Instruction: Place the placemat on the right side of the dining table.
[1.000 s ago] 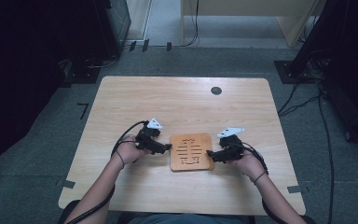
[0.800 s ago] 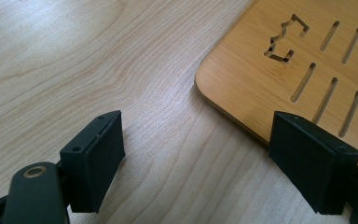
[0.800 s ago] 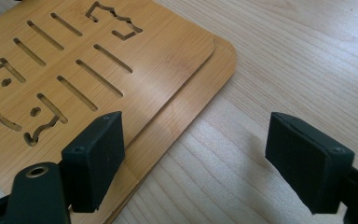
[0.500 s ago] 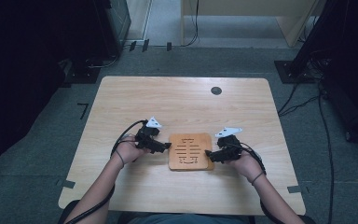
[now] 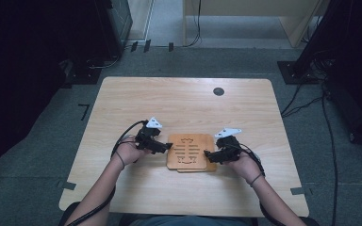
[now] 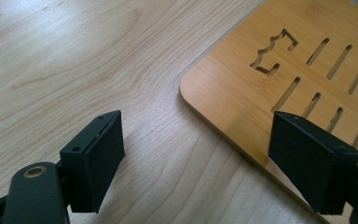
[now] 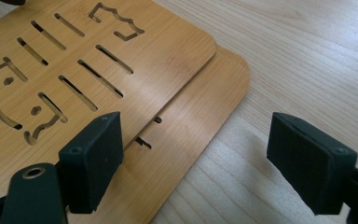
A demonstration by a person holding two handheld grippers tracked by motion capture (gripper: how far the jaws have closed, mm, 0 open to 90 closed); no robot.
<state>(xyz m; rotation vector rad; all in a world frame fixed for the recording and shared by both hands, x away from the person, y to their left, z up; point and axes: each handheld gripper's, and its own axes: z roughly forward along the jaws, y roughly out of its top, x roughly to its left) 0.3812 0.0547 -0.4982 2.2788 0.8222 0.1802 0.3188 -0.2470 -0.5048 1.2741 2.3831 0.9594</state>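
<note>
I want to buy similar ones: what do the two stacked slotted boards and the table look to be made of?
The top board and the bottom board look like bamboo: warm amber, fine straight grain, a soft satin sheen, and cleanly cut slots. The table looks like pale wood or wood-look laminate, with broad wavy grain; I cannot tell which.
</note>
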